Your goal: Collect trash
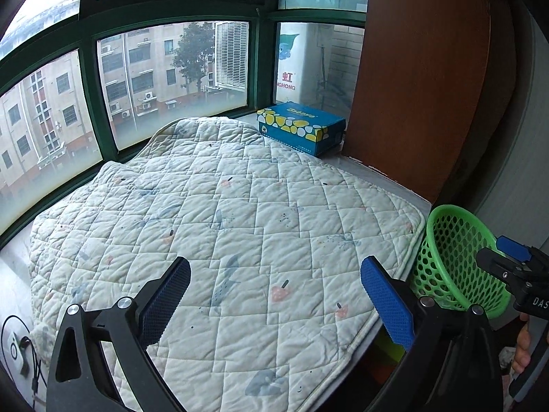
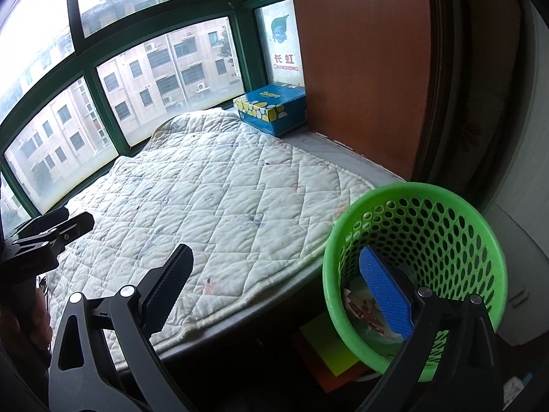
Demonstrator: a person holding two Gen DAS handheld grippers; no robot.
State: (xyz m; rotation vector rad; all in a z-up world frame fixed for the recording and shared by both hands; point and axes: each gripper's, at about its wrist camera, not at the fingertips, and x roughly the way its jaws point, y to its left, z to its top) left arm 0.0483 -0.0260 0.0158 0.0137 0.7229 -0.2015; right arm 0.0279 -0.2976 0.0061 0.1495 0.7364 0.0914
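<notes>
left claw [image 1: 274,295]: jaws wide apart, nothing btwn them — over the quilt, bottom centre of left-wrist view; also seen at left edge of right-wrist view, black, partly cut off.
right claw [image 2: 279,292]: jaws spread wide, nothing gripped; left pad over the quilt edge, right blue pad [image 2: 384,295] inside the basket mouth. In left-wrist view only its tip shows, far right, by the basket rim.
basket [image 2: 446,226]: green perforated plastic, lower right of right-wrist view, tilted w/ mouth toward camera; sits just beside the quilt's right corner, off the sill edge. In left-wrist view it's at right, partly behind the claws.
trash [image 2: 360,309]: crumpled wrappers/plastic at the basket bottom, reddish print on one; partly hidden by the blue pad — can't tell how many pieces.
quilt [image 1: 223,223]: white, diamond-stitched, small pastel prints; covers most of the sill, centre of both views.
sill [image 2: 343,154]: grey ledge under the quilt, bare strip along the right side.
box [image 1: 302,130]: blue w/ yellow-white pebble print, upper centre-right, in the corner at the window, touching the quilt's far edge.
window [image 1: 85,103]: green frame, buildings outside, upper left.
panel [image 1: 429,86]: brown wood, upright, right of the box.
hand [image 1: 521,346]: fingers at far right edge, on the right claw's grip.
cable [image 1: 34,370]: black, bottom left, w/ a small white device.
</notes>
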